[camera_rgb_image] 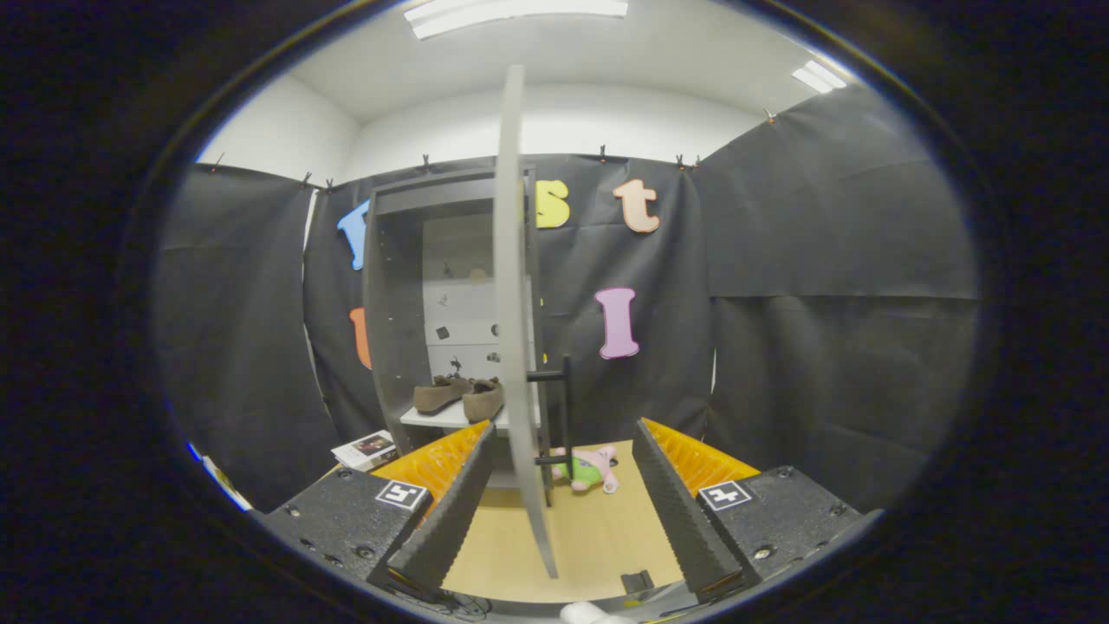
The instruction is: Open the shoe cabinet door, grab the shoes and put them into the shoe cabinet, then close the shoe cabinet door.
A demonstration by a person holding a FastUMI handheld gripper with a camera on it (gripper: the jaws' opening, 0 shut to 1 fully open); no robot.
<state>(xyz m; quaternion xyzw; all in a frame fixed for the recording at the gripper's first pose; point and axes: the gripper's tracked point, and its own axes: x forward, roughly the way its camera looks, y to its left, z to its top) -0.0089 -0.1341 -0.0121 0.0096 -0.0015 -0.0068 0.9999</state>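
Note:
The grey shoe cabinet (pixel 394 286) stands ahead on the wooden floor, its door (pixel 513 286) swung wide open and seen edge-on. The door's edge runs down between my fingers, untouched by either. A black bar handle (pixel 565 407) sticks out on the door's right side. Two brown shoes (pixel 459 396) rest side by side on the cabinet's white shelf (pixel 433 419), beyond my left finger. My gripper (pixel 559 498) is open, with nothing pressed between the fingers.
A pink and green plush toy (pixel 591 468) lies on the floor just right of the door's foot. A small booklet (pixel 366 449) lies on the floor left of the cabinet. Black cloth walls close in behind and on both sides.

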